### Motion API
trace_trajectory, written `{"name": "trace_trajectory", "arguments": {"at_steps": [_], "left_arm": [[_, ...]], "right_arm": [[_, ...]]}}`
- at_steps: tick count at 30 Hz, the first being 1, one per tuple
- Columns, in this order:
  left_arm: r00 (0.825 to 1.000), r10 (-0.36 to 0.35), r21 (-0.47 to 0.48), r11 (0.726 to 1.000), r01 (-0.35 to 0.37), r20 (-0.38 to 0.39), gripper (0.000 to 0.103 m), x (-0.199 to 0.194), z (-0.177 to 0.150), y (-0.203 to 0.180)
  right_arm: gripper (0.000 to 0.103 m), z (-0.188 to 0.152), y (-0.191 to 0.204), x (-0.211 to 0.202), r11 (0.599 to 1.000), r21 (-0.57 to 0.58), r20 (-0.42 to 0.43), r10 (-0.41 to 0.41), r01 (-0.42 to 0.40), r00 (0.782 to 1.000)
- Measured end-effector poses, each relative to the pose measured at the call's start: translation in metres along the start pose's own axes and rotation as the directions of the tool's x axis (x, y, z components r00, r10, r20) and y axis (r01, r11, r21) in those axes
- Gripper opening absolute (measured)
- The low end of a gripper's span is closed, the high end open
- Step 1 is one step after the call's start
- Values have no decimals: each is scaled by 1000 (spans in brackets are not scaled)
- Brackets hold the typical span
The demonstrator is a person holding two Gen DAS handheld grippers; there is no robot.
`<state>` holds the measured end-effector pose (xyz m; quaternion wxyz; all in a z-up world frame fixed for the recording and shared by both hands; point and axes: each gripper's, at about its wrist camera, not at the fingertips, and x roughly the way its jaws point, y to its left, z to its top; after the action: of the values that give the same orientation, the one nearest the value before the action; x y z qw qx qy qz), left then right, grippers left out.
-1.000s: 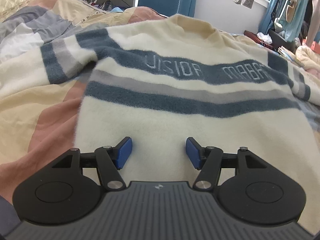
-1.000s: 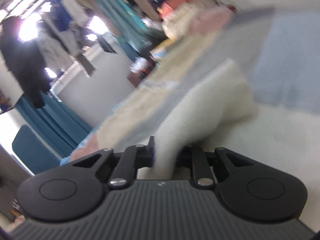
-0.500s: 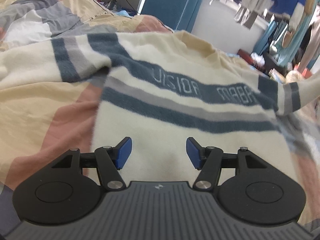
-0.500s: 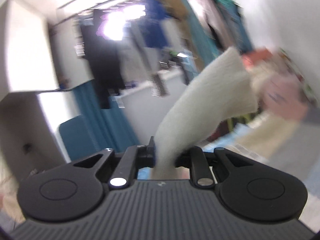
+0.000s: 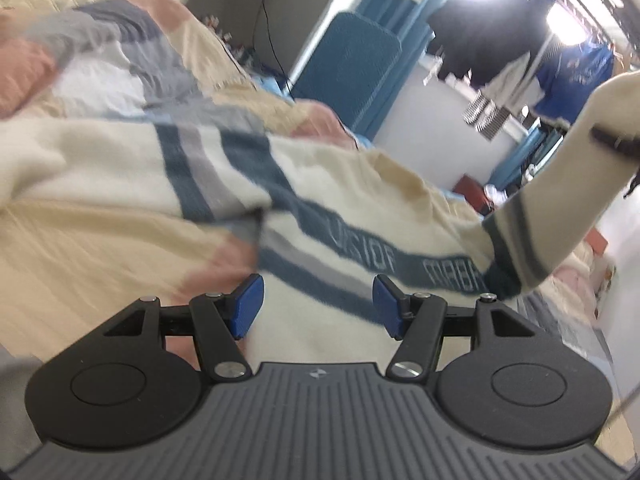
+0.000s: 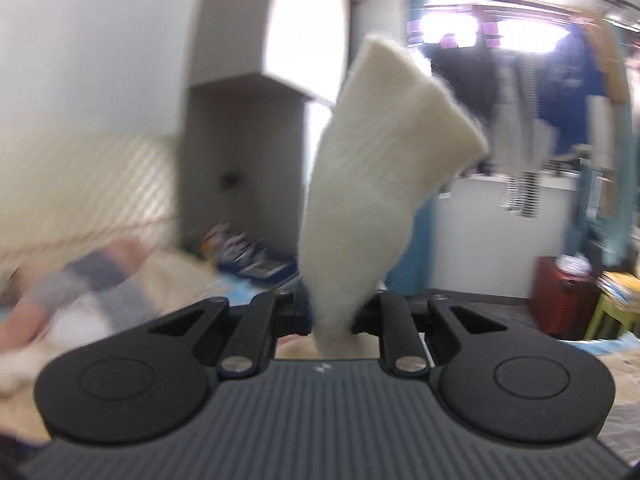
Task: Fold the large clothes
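A cream sweater (image 5: pixel 328 184) with blue and grey stripes and lettering lies spread on the bed in the left wrist view. My left gripper (image 5: pixel 316 306) is open and empty, hovering over the sweater's lower body. My right gripper (image 6: pixel 332 316) is shut on the cream sleeve cuff (image 6: pixel 384 160), which stands up above the jaws. In the left wrist view that sleeve (image 5: pixel 560 200) is lifted off the bed at the right, up toward the right gripper.
A patchwork quilt (image 5: pixel 92 236) in cream, pink and grey covers the bed. A blue padded chair (image 5: pixel 352 68) stands beyond the bed. Clothes (image 5: pixel 568 68) hang by a bright window. A red box (image 6: pixel 560 296) sits on the floor at right.
The right gripper has lifted the sleeve high and swung toward the sweater's body; its view turned from the bed to the room. The left gripper has tilted and shifted left, still open.
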<state>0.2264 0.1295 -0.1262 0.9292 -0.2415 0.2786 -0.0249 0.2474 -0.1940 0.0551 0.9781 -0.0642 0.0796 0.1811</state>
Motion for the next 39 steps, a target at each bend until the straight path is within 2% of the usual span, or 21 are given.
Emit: {"name": "trace_trajectory", "arguments": {"at_steps": [4, 7, 9, 16, 21, 23, 25, 32, 35, 39], "left_arm": [[999, 8, -54, 999, -5, 48, 66, -8, 16, 23], [998, 7, -103, 995, -1, 56, 66, -7, 24, 40], [999, 11, -125, 992, -5, 50, 66, -6, 26, 49], [999, -4, -158, 987, 10, 39, 66, 2, 26, 62], [999, -10, -157, 987, 16, 43, 66, 5, 28, 62], [998, -12, -155, 988, 20, 56, 66, 0, 30, 62], [997, -17, -149, 989, 27, 69, 66, -6, 31, 62], [997, -50, -116, 992, 57, 63, 66, -14, 28, 52], [997, -71, -92, 993, 74, 30, 66, -10, 22, 42], [991, -126, -75, 990, 123, -46, 65, 3, 7, 27]], "right_arm": [[17, -38, 75, 5, 991, -81, -82, 104, -110, 991], [17, -76, 129, 11, 965, -174, -167, 166, -195, 972], [17, -102, 159, 15, 937, -233, -238, 203, -259, 950], [20, -176, 213, 34, 898, -295, -428, 181, -326, 886], [33, -178, 204, 28, 904, -222, -484, 224, -366, 846], [52, -173, 202, 18, 896, -183, -503, 270, -406, 821], [60, -170, 191, 11, 892, -152, -495, 304, -425, 814], [61, -150, 166, -16, 902, -4, -491, 374, -431, 787], [61, -147, 147, -18, 915, 61, -467, 380, -400, 798], [61, -150, 123, 1, 952, 139, -477, 304, -271, 824]]}}
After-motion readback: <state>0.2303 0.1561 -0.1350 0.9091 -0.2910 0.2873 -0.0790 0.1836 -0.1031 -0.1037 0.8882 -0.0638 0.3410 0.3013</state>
